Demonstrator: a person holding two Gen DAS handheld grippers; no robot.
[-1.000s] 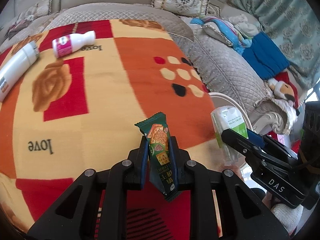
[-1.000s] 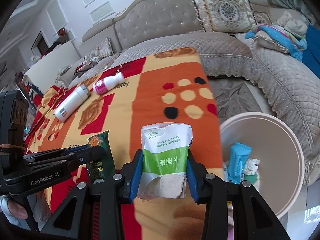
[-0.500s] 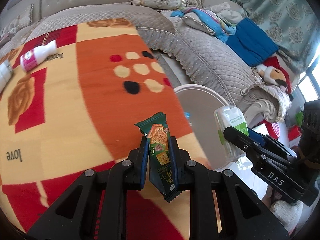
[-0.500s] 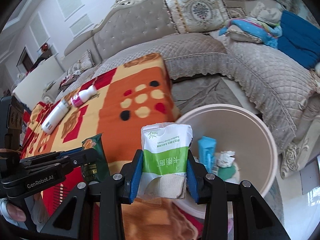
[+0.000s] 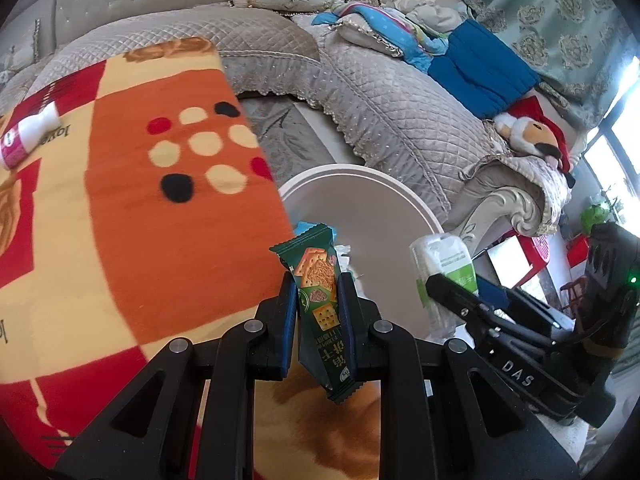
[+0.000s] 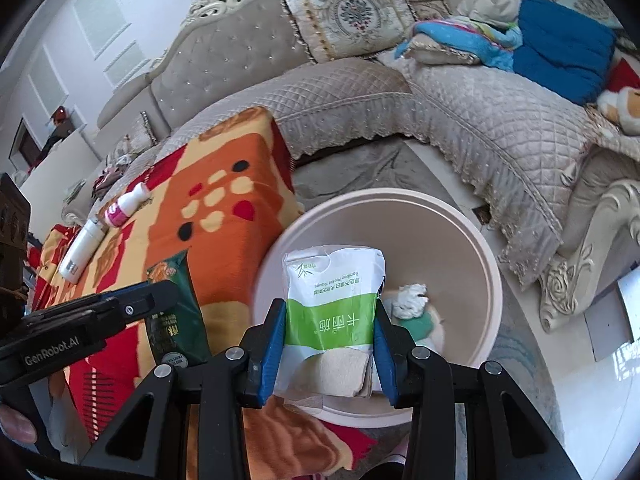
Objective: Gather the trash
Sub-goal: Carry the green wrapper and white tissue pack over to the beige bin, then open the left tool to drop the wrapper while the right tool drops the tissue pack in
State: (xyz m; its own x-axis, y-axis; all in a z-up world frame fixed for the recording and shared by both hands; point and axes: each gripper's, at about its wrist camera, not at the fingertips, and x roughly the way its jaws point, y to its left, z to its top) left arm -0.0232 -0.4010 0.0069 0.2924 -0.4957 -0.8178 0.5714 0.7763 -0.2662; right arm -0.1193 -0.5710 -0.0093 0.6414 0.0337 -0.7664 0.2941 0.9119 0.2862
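Both grippers had swung w/ me off the orange blanket (image 5: 168, 240) to the pink bin (image 6: 476, 256). L gripper (image 5: 318, 300) stayed clamped on green cracker wrapper (image 5: 320, 280); R gripper (image 6: 330, 340) clamped tissue pack (image 6: 334, 296) over bin's rim.

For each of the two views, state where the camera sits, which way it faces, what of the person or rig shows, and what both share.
Left wrist: sits on the left gripper, looking forward and down along its fingers at the green cracker wrapper it clamps; the right gripper shows at right.
Right wrist: sits on the right gripper, facing down over the bin, clamping the tissue pack; the left gripper and a fingertip show at left.
Shared: bin, blanket, sofa, pink-labelled bottle.
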